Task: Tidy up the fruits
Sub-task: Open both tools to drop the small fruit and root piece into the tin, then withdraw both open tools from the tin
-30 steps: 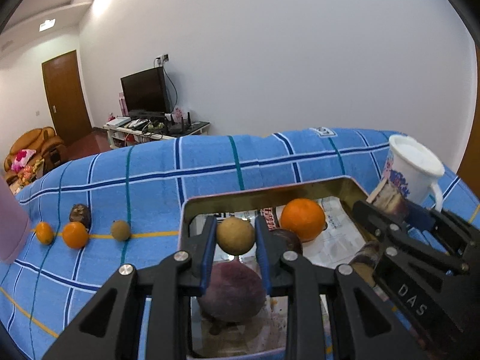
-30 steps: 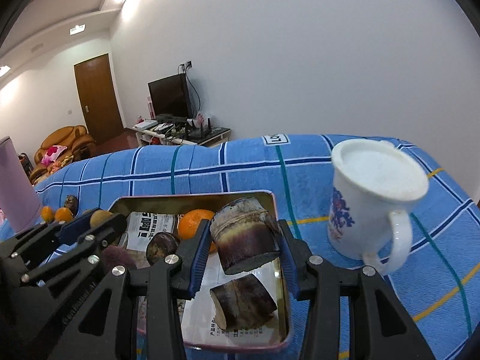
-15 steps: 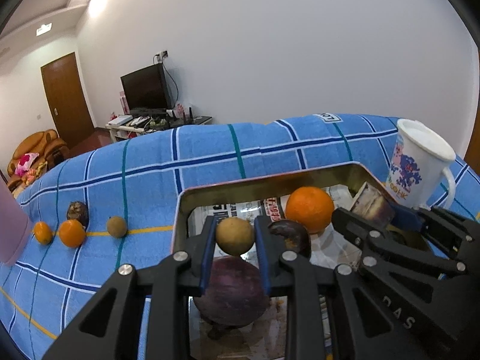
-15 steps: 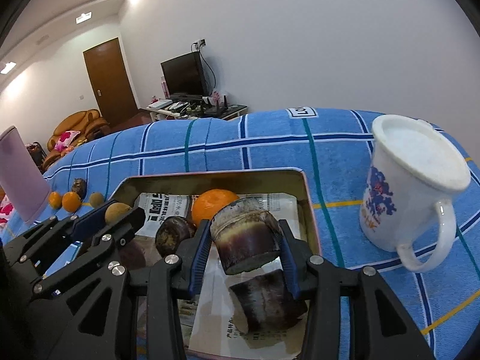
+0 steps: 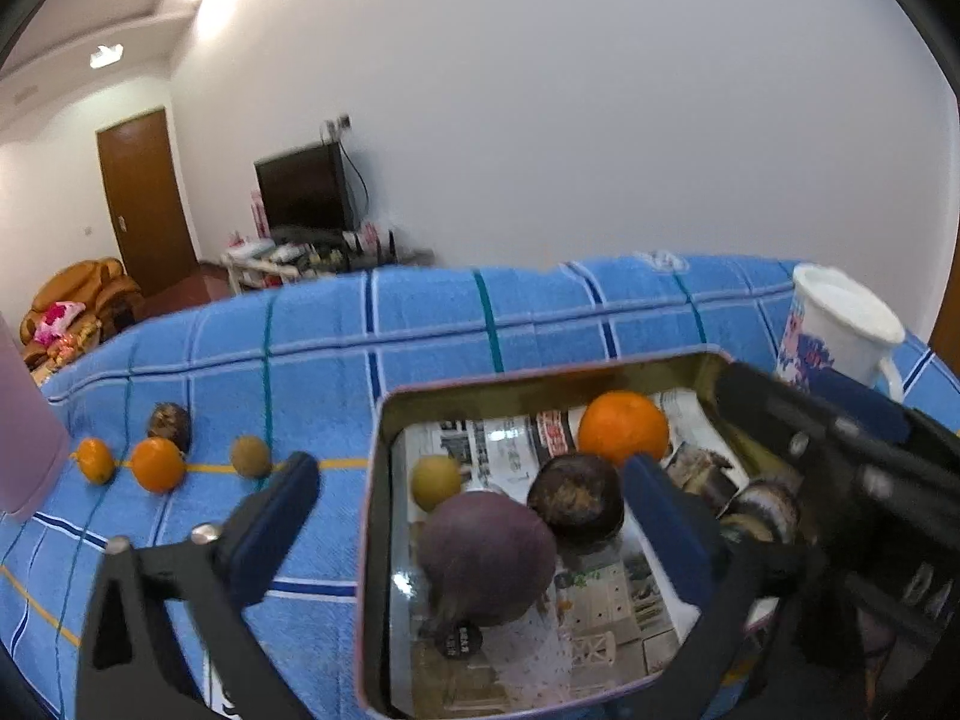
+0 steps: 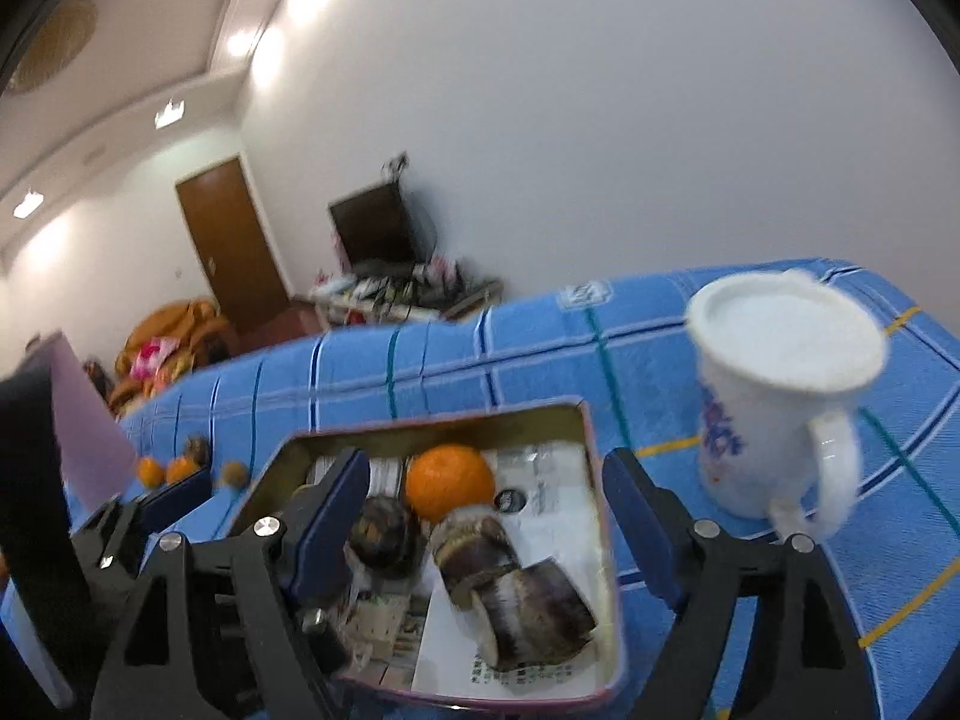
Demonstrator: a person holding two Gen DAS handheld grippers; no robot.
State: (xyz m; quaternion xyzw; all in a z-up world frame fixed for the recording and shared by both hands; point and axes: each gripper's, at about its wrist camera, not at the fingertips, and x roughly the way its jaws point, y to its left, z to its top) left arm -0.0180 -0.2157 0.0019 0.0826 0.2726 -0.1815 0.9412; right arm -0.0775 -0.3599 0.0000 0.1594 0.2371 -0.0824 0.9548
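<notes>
**Both tools just let go over the tin**

Since a second ago both drops have happened: the small tan round fruit [image 5: 436,482] that was pinched in the left tool [image 5: 474,516] now sits on the newspaper lining in the shallow gold metal tin [image 5: 540,381], and the dark striped cane chunk [image 6: 474,543] from the right tool [image 6: 486,516] lies against its twin [image 6: 537,609]. Both tools are opening, jaws wide apart, nothing between the pads.

Also in the tin: a bright orange [image 5: 623,427], a big dull-purple round fruit [image 5: 486,558] and a dark brown one [image 5: 575,499]. Four more small fruits [image 5: 157,464] wait in a row on the blue checked cloth over the worktop, well left of the tin.

My guess is those are light, smooth and roll easily, so I'd pinch across the widest part, gently. White mug [image 6: 780,396] sits right of the tin, looks easy to knock.
</notes>
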